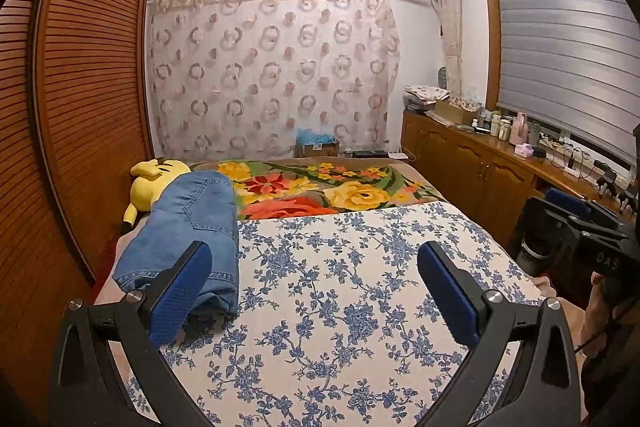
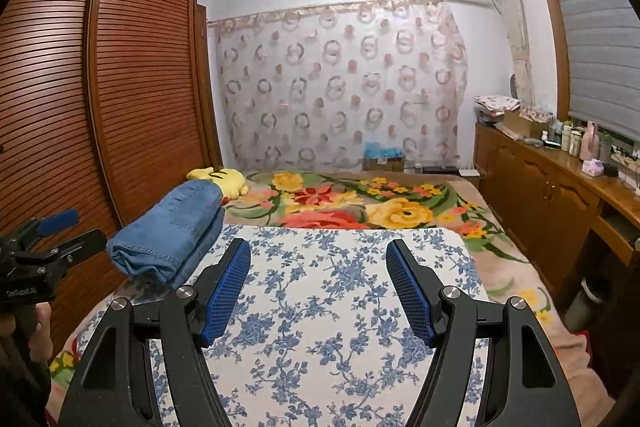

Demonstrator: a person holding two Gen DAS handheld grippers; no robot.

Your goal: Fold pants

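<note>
One pair of pants point(image 2: 172, 227), blue denim, lies folded into a thick stack at the left edge of the bed point(image 2: 516, 267), partly on the floral cloth point(image 2: 328, 307) and partly off its left side, with its far end against a yellow plush toy point(image 2: 224, 179). I judge the fold done or nearly so. The risk I see: the stack sits close to the bed's left edge, so a nudge from my left fingers point(image 1: 316, 291) could tip it toward the wardrobe point(image 2: 120, 87), and the stiff layers could spring apart. Denim looks heavy and seamed, with a rounded fold at the near end and a pocket stitched on top. Both my left fingers and my right fingers point(image 2: 320, 291) stand wide apart with nothing between them, ribbed blue pads facing inward. The cloth is smooth, printed with blue flowers; beyond it lies a plush, bright flowered blanket point(image 2: 360, 203)
</note>
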